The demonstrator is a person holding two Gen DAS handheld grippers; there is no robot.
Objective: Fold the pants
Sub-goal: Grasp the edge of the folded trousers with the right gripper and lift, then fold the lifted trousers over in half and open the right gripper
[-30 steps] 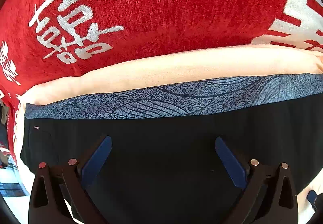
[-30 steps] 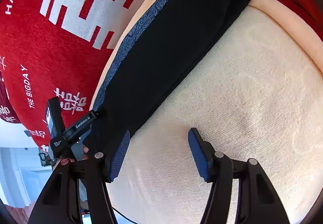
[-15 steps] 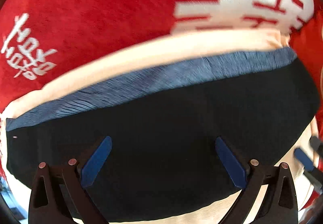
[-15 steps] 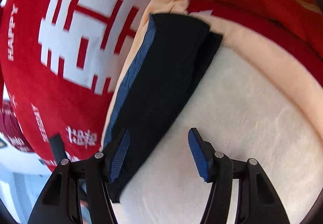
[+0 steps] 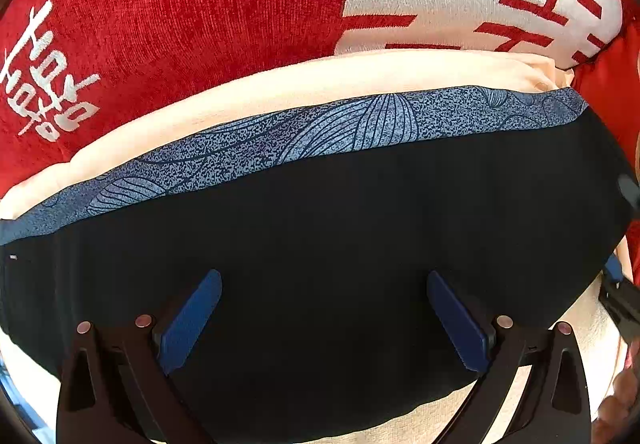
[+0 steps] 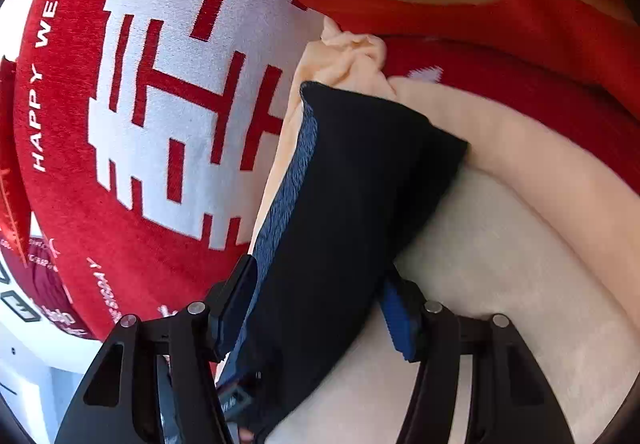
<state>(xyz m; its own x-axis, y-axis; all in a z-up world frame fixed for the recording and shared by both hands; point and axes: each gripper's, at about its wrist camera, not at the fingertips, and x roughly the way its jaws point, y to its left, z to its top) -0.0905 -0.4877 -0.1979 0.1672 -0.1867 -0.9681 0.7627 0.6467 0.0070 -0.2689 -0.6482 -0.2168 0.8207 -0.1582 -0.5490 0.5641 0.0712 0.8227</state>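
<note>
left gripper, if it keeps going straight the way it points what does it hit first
Most likely the folded black pants, which fill the space between and ahead of the left gripper's open jaws. Past them come the blue patterned band, then the cream cushion. Depth is unclear.

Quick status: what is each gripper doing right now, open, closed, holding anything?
Left gripper: open, fingers spread over the folded black pants, gripping nothing.
Right gripper: open, a finger on either side of the pants' end, not clamped.
</note>
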